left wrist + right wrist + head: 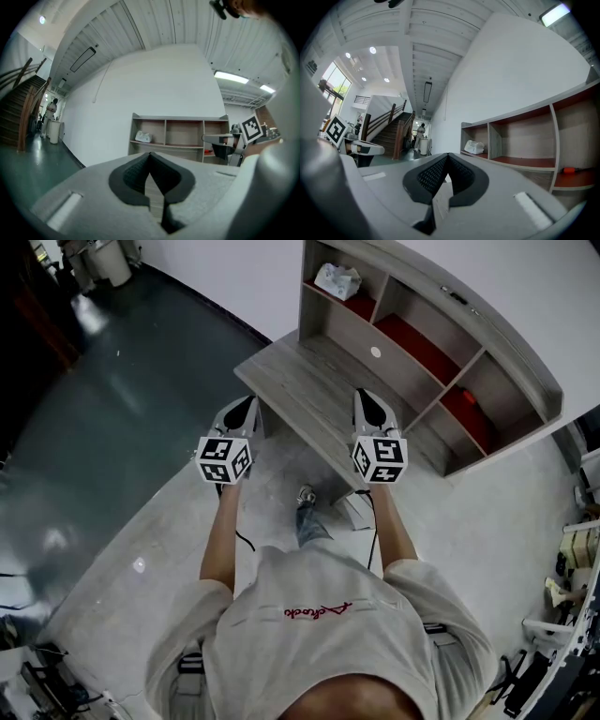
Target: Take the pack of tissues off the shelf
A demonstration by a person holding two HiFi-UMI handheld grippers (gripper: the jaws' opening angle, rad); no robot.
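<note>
The pack of tissues (pixel 337 280) is a white crumpled pack lying in the far left compartment of the wooden shelf (pixel 390 292). It also shows small in the left gripper view as the tissues (pixel 143 137) and in the right gripper view as the tissues (pixel 474 147). My left gripper (pixel 247 406) hovers over the desk's near left corner, well short of the shelf. Its jaws (pixel 150 155) are shut with nothing between them. My right gripper (pixel 368 397) is held level with it over the desk's front edge, its jaws (pixel 448 157) shut and empty.
The shelf stands on the back of a grey wooden desk (pixel 300 381). A small red thing (pixel 469 397) lies in the right compartment and a white disc (pixel 376 352) in the middle one. A dark floor lies to the left, with a staircase and a person (pixel 50 110) far off.
</note>
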